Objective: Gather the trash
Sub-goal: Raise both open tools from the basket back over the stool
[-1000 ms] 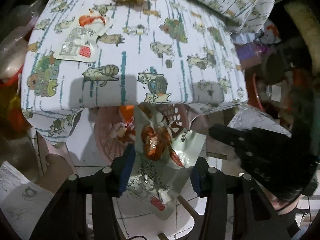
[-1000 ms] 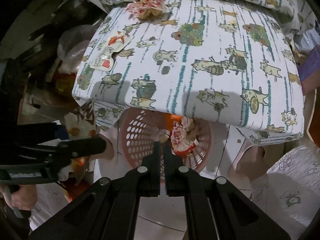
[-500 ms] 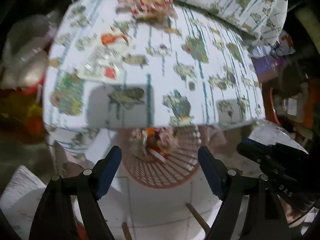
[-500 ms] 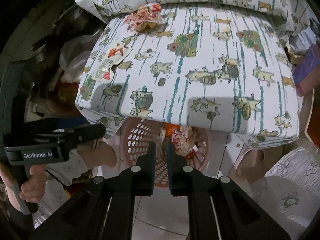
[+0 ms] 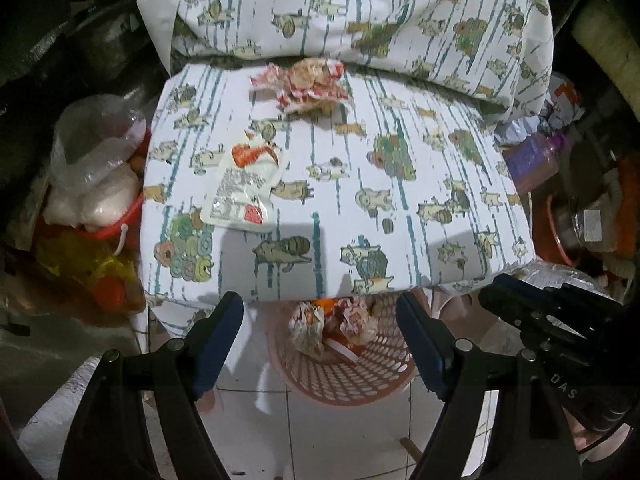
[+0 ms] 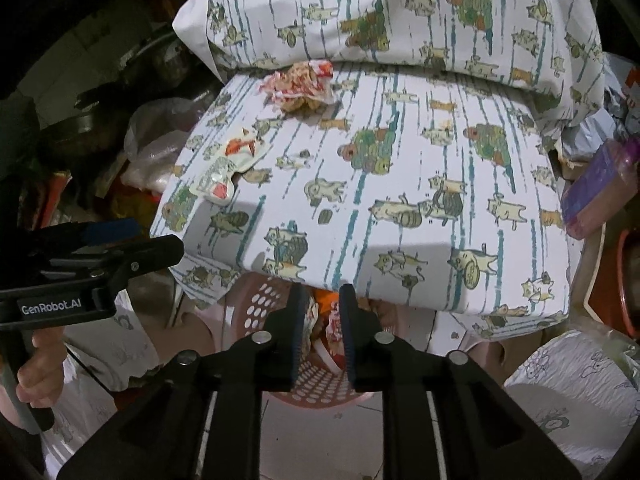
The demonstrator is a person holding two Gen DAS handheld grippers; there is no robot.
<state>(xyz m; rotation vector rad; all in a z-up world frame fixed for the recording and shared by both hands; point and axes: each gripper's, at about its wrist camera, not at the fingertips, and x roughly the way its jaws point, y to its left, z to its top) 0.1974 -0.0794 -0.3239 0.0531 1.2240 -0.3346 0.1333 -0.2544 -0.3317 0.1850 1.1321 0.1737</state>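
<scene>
Gone from the left gripper [image 5: 320, 340] is the pale packet it clamped a second ago; its jaws have just been opening and now stand wide with nothing between them. That packet now lies in the basket [image 5: 340, 376], a pink perforated one on the white tiled floor [image 5: 248, 432], partly tucked under the near edge of the cushion [image 5: 360, 184]. Crumpled wrappers [image 5: 332, 320] sit in the basket at 12 o'clock from the left gripper.

On the cushion, two pieces of trash remain: a flat pouch [image 5: 240, 188] with a red picture at about 10 o'clock from its centre, and a crumpled red-and-white wrapper [image 5: 304, 84] at 12 o'clock, just by the pillow [image 5: 360, 12] that rests on the far edge.

Over the basket too, the right gripper [image 6: 324, 340] has its jaws parted by a narrow gap, having just been opening; the gap frames the trash below, but the pads press on nothing. In the right view the left gripper shows at 9 o'clock, held in a hand [image 6: 36, 364].

Around the cushion clutter crowds in: a clear plastic bag [image 5: 96, 148] over a red bucket [image 5: 116, 224] at 9 o'clock, a purple box [image 6: 596, 184] at 3 o'clock. The cushion's overhang hides the far part of the basket.
</scene>
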